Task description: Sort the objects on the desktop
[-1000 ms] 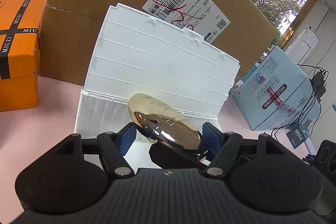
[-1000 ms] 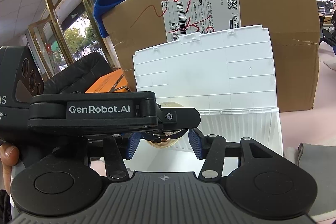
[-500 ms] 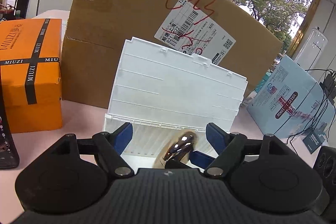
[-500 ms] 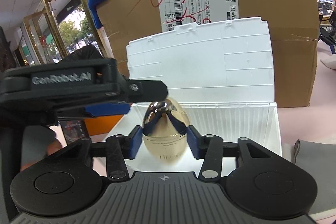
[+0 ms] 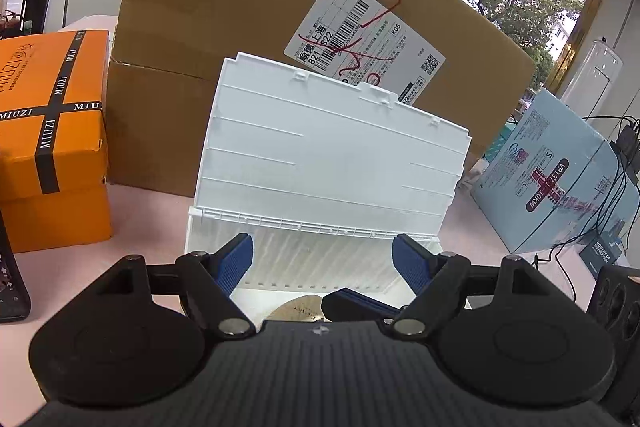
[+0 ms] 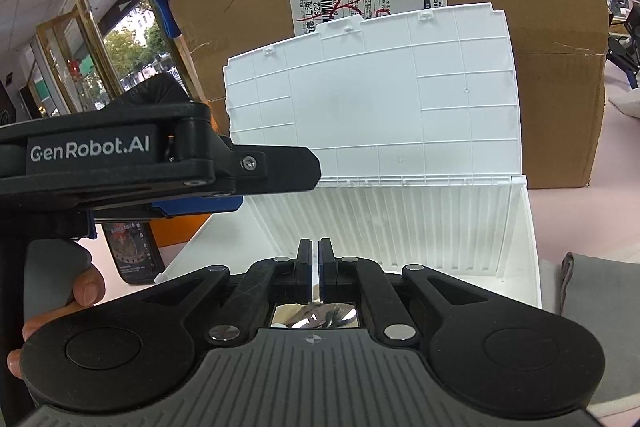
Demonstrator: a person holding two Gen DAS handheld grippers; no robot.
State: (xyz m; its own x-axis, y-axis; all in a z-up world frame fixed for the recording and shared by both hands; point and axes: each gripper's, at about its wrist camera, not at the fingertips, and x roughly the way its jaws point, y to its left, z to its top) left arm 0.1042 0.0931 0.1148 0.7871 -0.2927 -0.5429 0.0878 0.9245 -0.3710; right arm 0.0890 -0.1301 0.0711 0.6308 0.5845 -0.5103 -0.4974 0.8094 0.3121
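Note:
An open white plastic box [image 5: 320, 251] stands in front of me, its lid [image 5: 332, 155] upright against a cardboard carton. My left gripper [image 5: 322, 259] hovers open over the box with nothing between its blue pads. A shiny gold oval object [image 5: 296, 309] peeks out just under it, beside a finger of my right gripper [image 5: 352, 303]. In the right wrist view my right gripper [image 6: 314, 259] has its fingers almost together over the box [image 6: 524, 239]. The gold object's mirror-like surface [image 6: 314, 319] shows just behind them. Whether they pinch its edge I cannot tell.
A big cardboard carton [image 5: 240, 27] blocks the back. An orange box [image 5: 52, 131] and a dark phone [image 6: 132, 251] lie left; a pale blue box [image 5: 560, 187], cables and a speaker [image 5: 620, 299] right. Grey cloth [image 6: 592, 307] lies right of the white box. A hand [image 6: 86, 287] holds the left gripper.
My left gripper let go of the gold object and pulled back and up. The right gripper took it, then its fingers closed from wide to nearly together as the object sank low.

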